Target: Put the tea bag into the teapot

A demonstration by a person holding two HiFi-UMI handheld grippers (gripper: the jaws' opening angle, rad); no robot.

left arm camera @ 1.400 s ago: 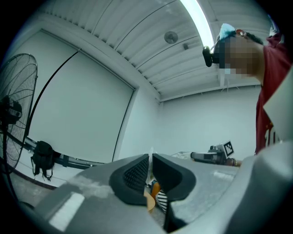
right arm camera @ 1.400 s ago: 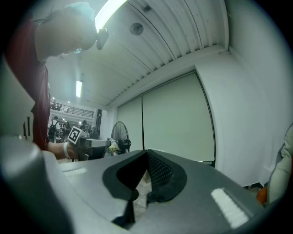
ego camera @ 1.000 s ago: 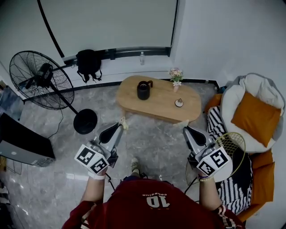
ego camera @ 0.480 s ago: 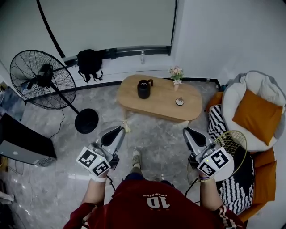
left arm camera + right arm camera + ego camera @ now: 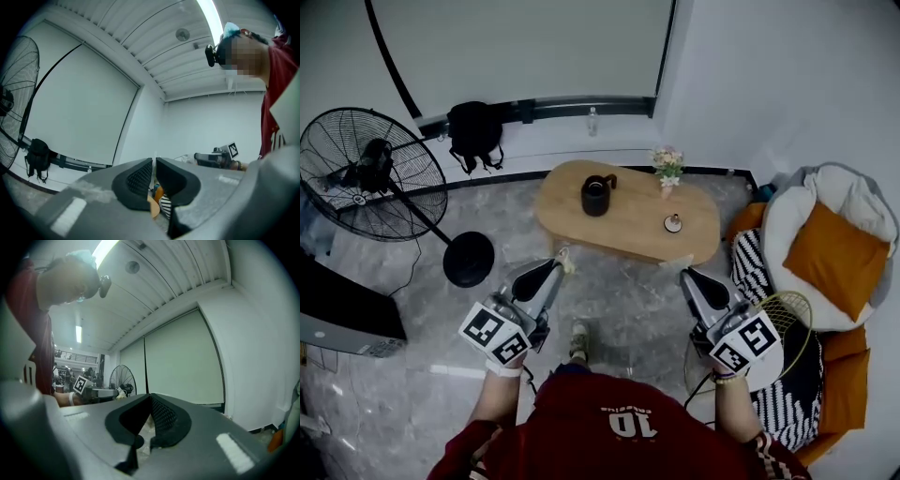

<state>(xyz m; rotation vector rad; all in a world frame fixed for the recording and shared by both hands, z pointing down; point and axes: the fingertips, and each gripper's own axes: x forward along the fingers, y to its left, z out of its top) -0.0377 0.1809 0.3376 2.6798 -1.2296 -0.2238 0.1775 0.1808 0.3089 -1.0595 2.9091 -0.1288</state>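
- Two tools are in my hands, both carried low in front of me while I stand on the floor, well short of the table (image 5: 630, 223). From that I judge I am on the approach, with nothing delivered yet.
- My left tool (image 5: 555, 268) points forward toward the table. Its jaws are drawn almost together, with only a sliver between them, and they pinch the tea bag (image 5: 563, 255), a small pale thing that pokes out past the tips. Holding it out ahead keeps it ready to lower in.
- On the left part of the table stands the dark teapot (image 5: 597, 195), well apart from the tea bag. From here I cannot tell whether it has a lid on.
- My right tool (image 5: 688, 277) is fully closed on nothing and held at my side. I judge it is kept free to steady the teapot if needed.
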